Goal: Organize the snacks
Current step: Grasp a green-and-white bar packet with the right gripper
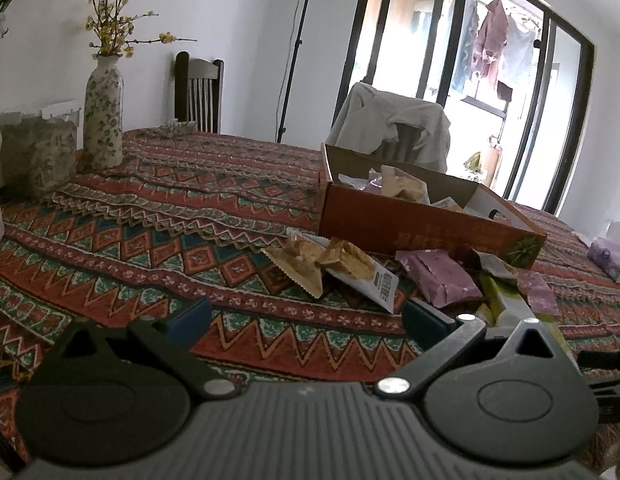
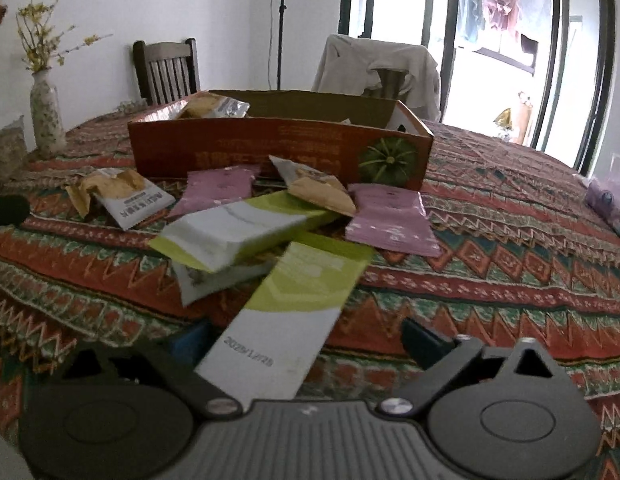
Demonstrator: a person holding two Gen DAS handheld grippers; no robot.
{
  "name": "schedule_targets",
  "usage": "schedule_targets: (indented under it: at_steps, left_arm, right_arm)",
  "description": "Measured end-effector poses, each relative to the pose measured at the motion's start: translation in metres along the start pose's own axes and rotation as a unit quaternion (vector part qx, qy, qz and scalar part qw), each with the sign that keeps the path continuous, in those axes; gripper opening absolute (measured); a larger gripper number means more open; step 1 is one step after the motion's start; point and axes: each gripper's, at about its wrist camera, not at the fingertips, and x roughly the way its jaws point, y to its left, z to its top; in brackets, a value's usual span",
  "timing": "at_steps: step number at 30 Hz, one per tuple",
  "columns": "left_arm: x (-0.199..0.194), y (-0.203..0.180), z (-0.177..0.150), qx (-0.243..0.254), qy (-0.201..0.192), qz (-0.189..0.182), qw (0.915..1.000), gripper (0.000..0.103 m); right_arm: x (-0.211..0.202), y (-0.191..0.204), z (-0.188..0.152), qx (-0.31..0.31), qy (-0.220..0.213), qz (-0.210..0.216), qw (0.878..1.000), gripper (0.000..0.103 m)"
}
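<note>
While right hand-held gripper (image 2: 305, 340) gapes wide around near green-white packet (image 2: 293, 312), unclamped, I centre pads, pinch its end, lift toward far orange box (image 2: 277, 148); left hand-held gripper (image 1: 305, 316) wide, empty.

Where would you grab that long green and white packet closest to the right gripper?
Probably by its near white end. The packet lies flat, pointing lengthwise toward the right gripper, with that end between the open fingers. Come in low from the near side, along its length, and pinch across the narrow width. Its far green end sits close to the other packets, so it looks harder to reach.
</note>
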Motion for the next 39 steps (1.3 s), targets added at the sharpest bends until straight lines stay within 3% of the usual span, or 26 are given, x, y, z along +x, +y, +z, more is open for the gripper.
schedule_targets:
  at_steps: [1, 4, 5, 21, 32, 39]
  left_arm:
    - [0.001, -0.001, 0.000, 0.000, 0.001, 0.000, 1.0000, 0.103]
    - [0.002, -0.005, 0.000, 0.004, 0.004, 0.002, 1.0000, 0.103]
    - [0.001, -0.005, 0.000, 0.005, 0.004, 0.001, 1.0000, 0.103]
    - [0.001, -0.032, 0.011, 0.024, 0.004, -0.011, 0.9996, 0.103]
    - [0.025, -0.108, 0.027, 0.071, 0.010, -0.062, 0.9955, 0.103]
    - [0.051, -0.163, 0.018, 0.130, 0.028, -0.086, 0.9874, 0.103]
  right_arm:
    - [-0.001, -0.004, -0.001, 0.003, -0.001, 0.006, 1.000, 0.080]
    - [-0.009, -0.012, -0.005, 0.008, -0.010, 0.013, 1.000, 0.054]
    - [-0.011, -0.015, -0.006, 0.009, -0.013, 0.015, 1.000, 0.040]
    - [-0.029, -0.046, -0.004, 0.028, -0.089, -0.007, 0.996, 0.037]
    - [-0.028, -0.073, 0.009, 0.043, -0.129, -0.002, 0.991, 0.037]
    - [-0.022, -0.092, 0.010, 0.058, -0.134, 0.006, 0.989, 0.037]
